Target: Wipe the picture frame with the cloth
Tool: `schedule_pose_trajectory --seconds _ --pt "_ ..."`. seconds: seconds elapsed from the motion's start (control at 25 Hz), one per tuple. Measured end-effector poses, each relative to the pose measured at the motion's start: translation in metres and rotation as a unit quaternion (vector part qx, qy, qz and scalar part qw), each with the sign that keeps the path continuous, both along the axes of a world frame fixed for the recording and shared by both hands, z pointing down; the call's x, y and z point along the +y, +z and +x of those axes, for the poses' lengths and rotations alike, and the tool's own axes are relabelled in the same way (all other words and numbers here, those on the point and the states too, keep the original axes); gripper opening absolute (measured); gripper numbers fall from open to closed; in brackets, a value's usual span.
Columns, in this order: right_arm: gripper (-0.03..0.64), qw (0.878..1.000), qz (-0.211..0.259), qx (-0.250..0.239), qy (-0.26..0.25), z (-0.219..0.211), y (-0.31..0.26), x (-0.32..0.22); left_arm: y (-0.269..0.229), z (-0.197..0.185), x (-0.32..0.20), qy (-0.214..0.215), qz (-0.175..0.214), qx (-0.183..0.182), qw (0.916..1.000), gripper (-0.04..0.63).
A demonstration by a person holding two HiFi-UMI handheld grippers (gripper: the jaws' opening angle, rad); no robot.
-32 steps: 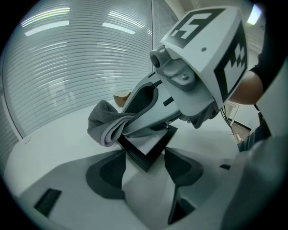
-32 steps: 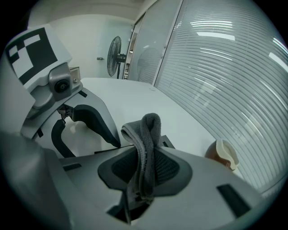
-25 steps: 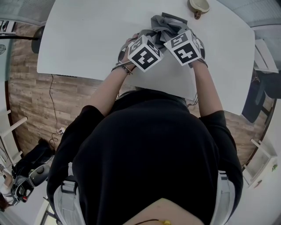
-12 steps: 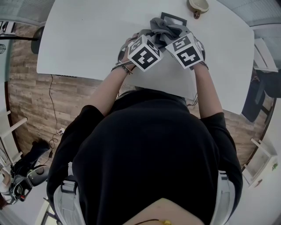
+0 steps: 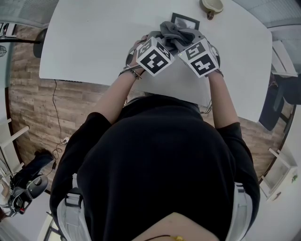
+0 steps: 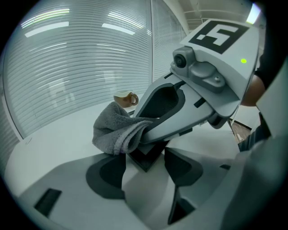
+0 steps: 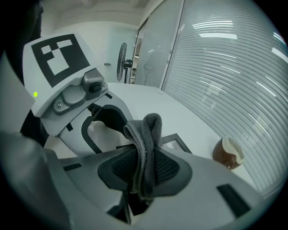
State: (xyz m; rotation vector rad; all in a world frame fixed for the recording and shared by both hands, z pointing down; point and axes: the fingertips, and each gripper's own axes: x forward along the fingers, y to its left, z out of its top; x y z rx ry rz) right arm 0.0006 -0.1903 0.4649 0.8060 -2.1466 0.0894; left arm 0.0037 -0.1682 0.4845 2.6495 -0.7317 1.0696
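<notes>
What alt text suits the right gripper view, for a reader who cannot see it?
The right gripper is shut on a folded grey cloth above a white table; a picture frame and a cup are behind it.

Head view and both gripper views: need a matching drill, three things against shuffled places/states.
Things:
1. cloth
2. picture frame
3. mug

Places/states:
A. stands alone near the far edge of the table, beyond both grippers
B. pinched between the jaws of the right gripper
C. one corner sits between the jaws of the left gripper

Pairs: 1-B, 2-C, 3-A
</notes>
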Motion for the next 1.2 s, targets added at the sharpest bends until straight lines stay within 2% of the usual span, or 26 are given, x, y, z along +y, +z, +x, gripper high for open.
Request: schedule_pose_trajectory --seconds 0.4,1.2 --pt "0.098 0.999 0.016 0.001 -0.036 -0.003 -0.001 0.009 0.000 -0.001 -0.001 0.001 -0.002 0.000 1.0000 0.282" --pt "0.097 0.999 0.006 -0.001 -0.036 0.002 0.000 0.021 0.001 0.002 0.000 0.002 -0.002 0.000 1.0000 0.282"
